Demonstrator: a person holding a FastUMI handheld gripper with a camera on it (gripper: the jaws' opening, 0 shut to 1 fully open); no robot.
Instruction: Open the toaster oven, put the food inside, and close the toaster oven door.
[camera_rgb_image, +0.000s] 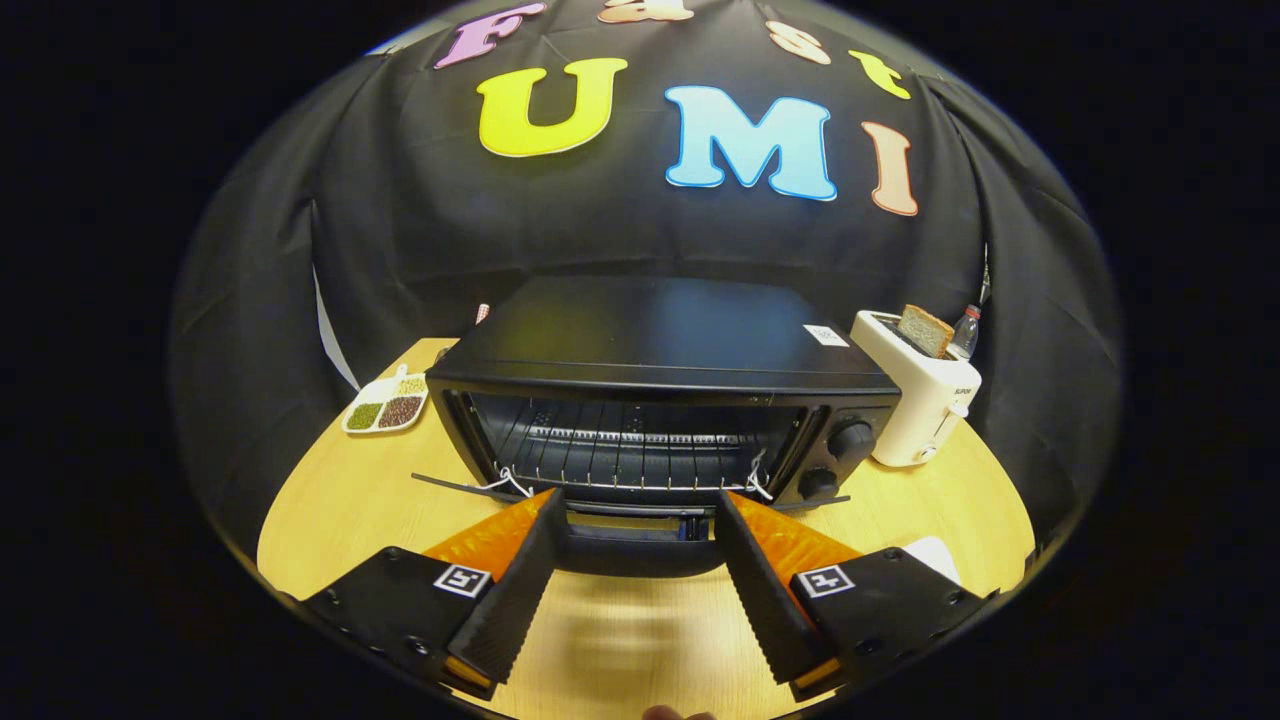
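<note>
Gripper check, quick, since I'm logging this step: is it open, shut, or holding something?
Gripper: open, holding nothing; the fingers straddle the handle of the folded-down toaster oven door without pressing on it.

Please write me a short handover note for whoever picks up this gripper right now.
Gripper: fingers open, spread either side of the toaster oven door, tips at its front edge, pressing on nothing.
Toaster oven: on the round wooden table, door folded down flat, wire rack bare.
Nearby: white toaster holding a bread slice beside the oven's knob side; a divided dish on the other side.
Done: door open.
Left: fetch the food, place it on the rack, close the door.
</note>
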